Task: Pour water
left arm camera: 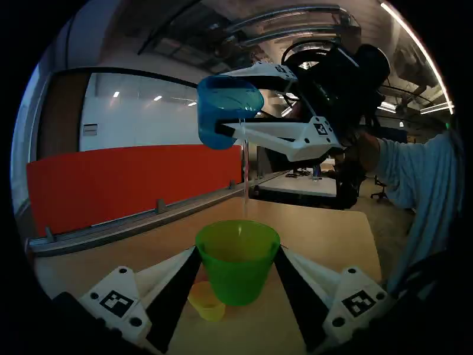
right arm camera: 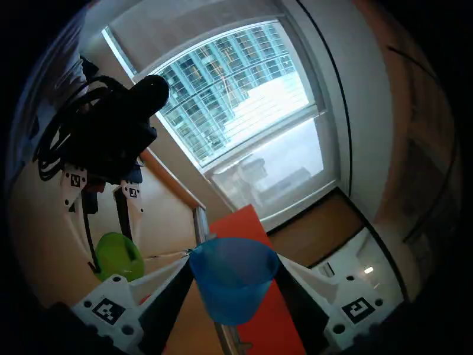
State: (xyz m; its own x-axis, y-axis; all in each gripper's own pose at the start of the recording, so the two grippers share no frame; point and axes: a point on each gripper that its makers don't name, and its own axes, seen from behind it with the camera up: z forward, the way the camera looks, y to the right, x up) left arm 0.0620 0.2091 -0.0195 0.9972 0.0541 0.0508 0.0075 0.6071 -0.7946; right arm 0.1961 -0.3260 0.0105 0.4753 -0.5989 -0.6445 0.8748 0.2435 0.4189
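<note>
Two grippers are at work, each clamped on a cup. In the left gripper view the left gripper [left arm camera: 237, 254] has both fingers pressed against the sides of a green cup [left arm camera: 237, 269], which it holds upright near the camera and just above the table [left arm camera: 331, 236]. In the right gripper view the right gripper [right arm camera: 233, 260] has its fingers closed the same way on a blue cup [right arm camera: 233, 284]. From the left gripper's side that blue cup hangs high and farther off, tipped over with its mouth toward the camera. One thin stream of water [left arm camera: 244, 177] falls from its lip straight down into the green cup. There are three cups in all: the green one, the blue one, and a small yellow cup [left arm camera: 207, 302], which sits low on the table, just left of the green one and partly behind it. A person's pale sleeve [left arm camera: 425, 171] reaches in from the right behind the right gripper. The table is light wood with a metal rail along its far left edge. Behind the rail stands a long orange partition [left arm camera: 130, 183], and above that a glass wall [left arm camera: 136, 118]. A light strip [left arm camera: 414, 41] and pipes run across the dark ceiling. The right gripper view looks toward a large window [right arm camera: 248, 100] with tall buildings outside.
</note>
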